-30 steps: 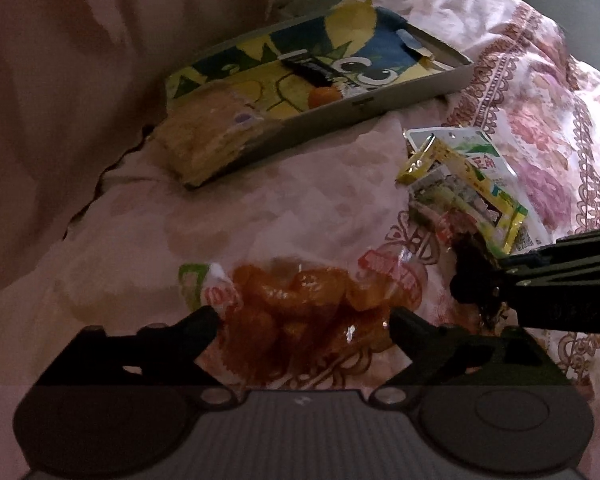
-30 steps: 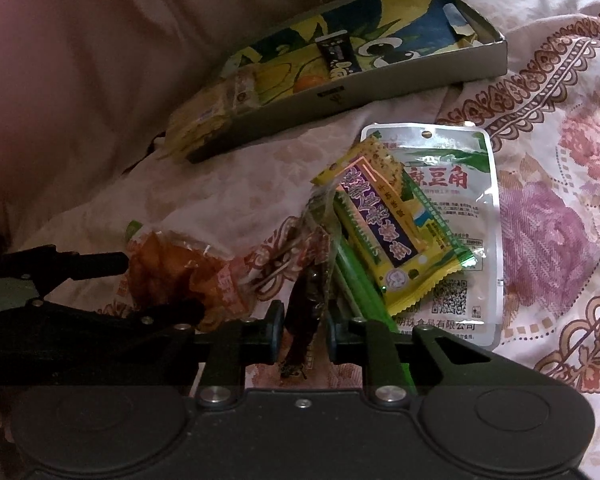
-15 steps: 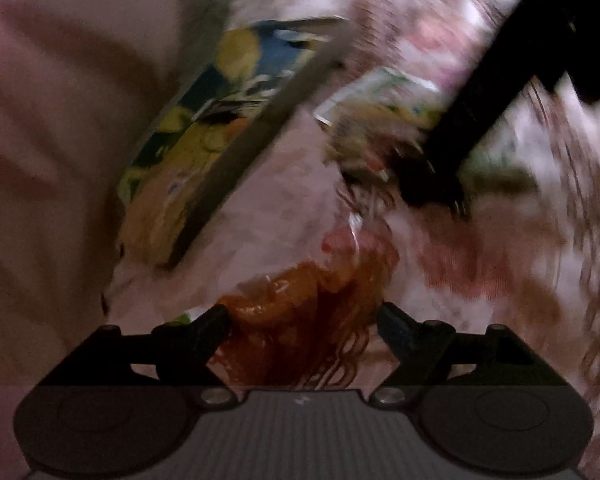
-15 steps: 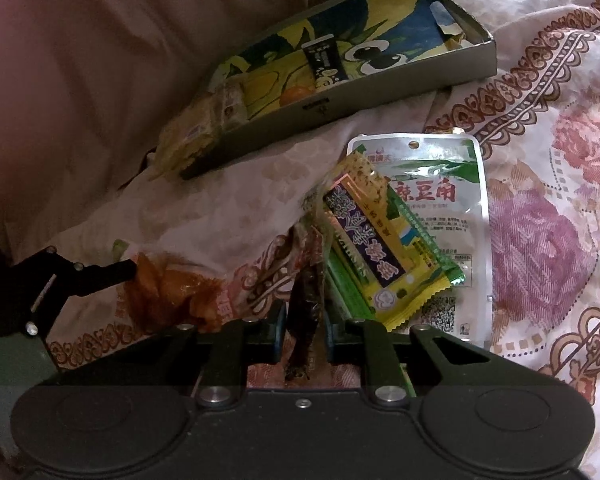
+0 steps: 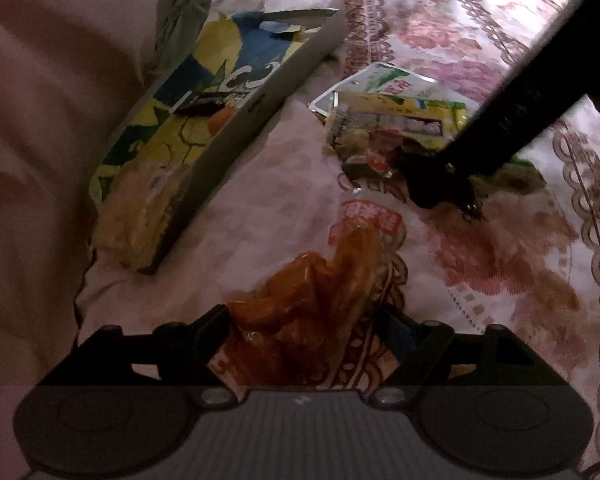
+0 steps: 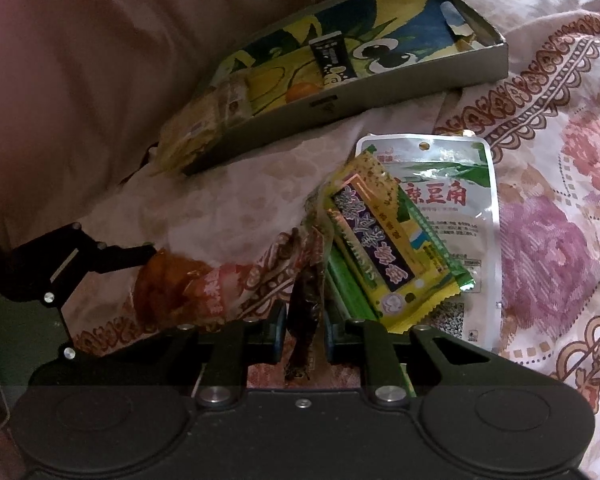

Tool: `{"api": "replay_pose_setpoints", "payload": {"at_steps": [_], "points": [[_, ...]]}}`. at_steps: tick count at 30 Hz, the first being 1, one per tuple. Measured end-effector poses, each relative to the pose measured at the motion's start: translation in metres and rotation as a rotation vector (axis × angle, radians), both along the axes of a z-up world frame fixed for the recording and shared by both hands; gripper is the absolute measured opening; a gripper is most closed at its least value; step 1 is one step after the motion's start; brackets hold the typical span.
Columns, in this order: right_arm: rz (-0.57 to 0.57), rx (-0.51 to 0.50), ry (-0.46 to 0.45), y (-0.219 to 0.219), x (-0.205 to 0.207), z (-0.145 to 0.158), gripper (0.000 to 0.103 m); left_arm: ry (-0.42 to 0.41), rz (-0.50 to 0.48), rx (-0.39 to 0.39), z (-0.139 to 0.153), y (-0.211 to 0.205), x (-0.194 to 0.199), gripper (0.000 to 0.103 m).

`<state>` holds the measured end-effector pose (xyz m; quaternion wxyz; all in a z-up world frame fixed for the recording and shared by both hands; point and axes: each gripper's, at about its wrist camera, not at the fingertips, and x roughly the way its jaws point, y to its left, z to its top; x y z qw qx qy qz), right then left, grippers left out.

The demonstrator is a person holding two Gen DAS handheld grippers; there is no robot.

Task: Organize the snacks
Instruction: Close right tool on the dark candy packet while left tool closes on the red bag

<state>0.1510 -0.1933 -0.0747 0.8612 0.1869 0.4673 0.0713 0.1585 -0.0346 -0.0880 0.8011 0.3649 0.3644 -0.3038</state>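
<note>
Snacks lie scattered on a flowered bedspread [image 6: 548, 240] just in front of a shallow box [image 6: 400, 80], the landmark here. Inside the box sit a black packet [image 6: 333, 59], an orange sweet [image 6: 305, 90] and a pale yellow pack [image 6: 204, 128] at its near end. The left gripper [image 5: 304, 336] has its jaws fairly wide around a clear bag of orange pieces [image 5: 312, 300], touching it on both sides. The right gripper [image 6: 304, 328] is pinched narrow on a dark snack strip [image 6: 306, 320], beside a yellow-and-purple packet [image 6: 376, 240] lying on a white pouch [image 6: 460, 208].
</note>
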Motion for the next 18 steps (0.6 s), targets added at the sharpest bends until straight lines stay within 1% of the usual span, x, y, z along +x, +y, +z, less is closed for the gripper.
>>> {"api": "replay_pose_setpoints", "payload": {"at_steps": [2,4,7,12,18], "points": [[0.003,-0.003,-0.004,0.001,0.0,0.0,0.02,0.02,0.058,-0.033,0.004,0.003,0.009,0.063],[0.006,-0.002,-0.011,0.002,-0.001,0.002,0.019,0.048,0.116,-0.076,0.01,0.007,0.018,0.057],[0.014,-0.006,-0.017,0.003,0.0,0.003,0.018,0.086,0.192,-0.132,0.015,0.014,0.028,0.056],[0.013,0.011,-0.013,-0.001,0.003,-0.003,0.018,0.115,0.271,-0.17,0.02,0.016,0.034,0.055],[0.024,0.007,-0.027,0.0,0.005,-0.006,0.018,0.17,0.401,-0.27,0.029,0.025,0.041,0.055]]}}
